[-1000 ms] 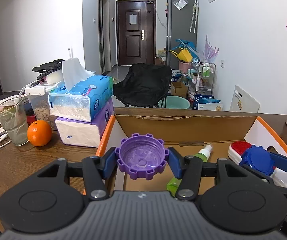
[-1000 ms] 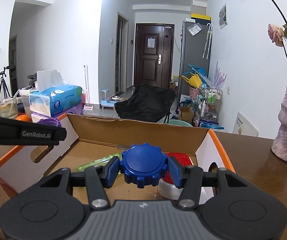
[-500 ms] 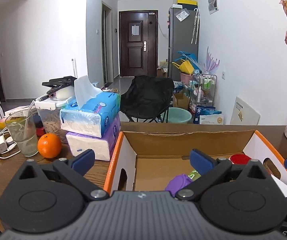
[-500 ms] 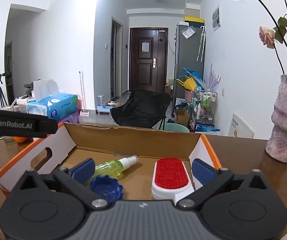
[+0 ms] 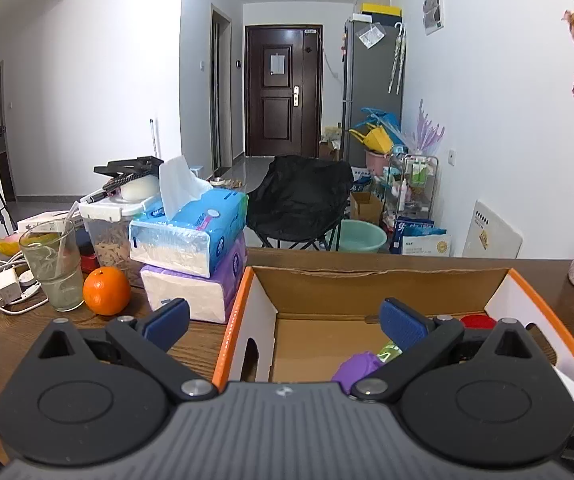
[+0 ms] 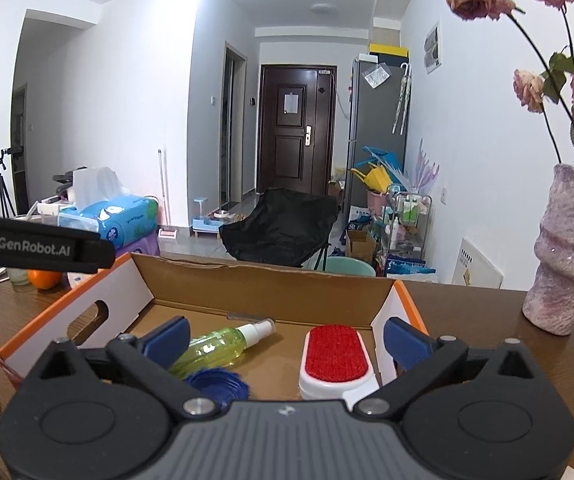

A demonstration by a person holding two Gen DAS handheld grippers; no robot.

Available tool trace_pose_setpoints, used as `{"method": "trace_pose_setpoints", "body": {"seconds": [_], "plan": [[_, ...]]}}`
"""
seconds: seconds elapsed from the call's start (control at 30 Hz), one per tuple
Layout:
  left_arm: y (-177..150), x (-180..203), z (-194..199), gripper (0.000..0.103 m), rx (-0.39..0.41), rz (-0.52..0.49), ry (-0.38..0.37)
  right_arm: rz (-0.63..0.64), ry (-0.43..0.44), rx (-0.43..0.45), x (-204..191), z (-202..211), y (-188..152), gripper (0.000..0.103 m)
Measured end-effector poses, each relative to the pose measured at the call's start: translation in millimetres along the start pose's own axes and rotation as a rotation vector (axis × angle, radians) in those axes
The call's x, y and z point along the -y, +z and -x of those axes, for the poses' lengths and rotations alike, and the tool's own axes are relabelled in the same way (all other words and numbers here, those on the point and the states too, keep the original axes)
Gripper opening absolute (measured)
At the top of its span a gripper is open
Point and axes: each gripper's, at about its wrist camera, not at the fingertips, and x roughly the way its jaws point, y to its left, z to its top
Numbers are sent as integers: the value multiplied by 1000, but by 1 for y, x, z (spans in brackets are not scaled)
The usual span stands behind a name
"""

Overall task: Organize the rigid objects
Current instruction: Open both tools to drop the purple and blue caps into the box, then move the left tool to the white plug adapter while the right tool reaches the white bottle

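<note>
Both the left gripper (image 5: 285,322) and right gripper (image 6: 286,340) gape wide and empty over the cardboard box (image 6: 263,286), so a careless retreat toward 6 o'clock risks snagging its near wall and jolting the purple cap (image 5: 357,366) and blue cap (image 6: 217,386).

Brush (image 6: 335,354) right of spray bottle (image 6: 217,347) in box (image 6: 263,286).

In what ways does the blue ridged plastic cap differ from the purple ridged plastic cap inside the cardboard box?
Colour: the blue ridged plastic cap is dark blue; the purple ridged plastic cap is violet. Neighbour: the blue cap lies just in front of the green spray bottle, and the purple cap also lies close to it. Pose: neither is clear, as a hand-held gripper hides part of each. Both rest loose on the floor of the cardboard box, gripped by nothing.
</note>
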Motion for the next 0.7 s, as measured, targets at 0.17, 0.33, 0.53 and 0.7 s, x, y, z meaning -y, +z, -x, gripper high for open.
{"method": "trace_pose_setpoints", "body": {"seconds": [0.17, 0.33, 0.53, 0.7], "plan": [[-1, 0, 15, 103, 22, -4, -6, -9, -11, 6, 4, 14, -1, 103], [-3, -5, 34, 103, 41, 3, -9, -14, -26, 17, 7, 34, -4, 103], [-8, -16, 56, 103, 50, 21, -3, -19, -37, 29, 10, 58, -8, 103], [-13, -23, 74, 103, 52, 27, 1, -13, -42, 38, 9, 82, -13, 103]]}}
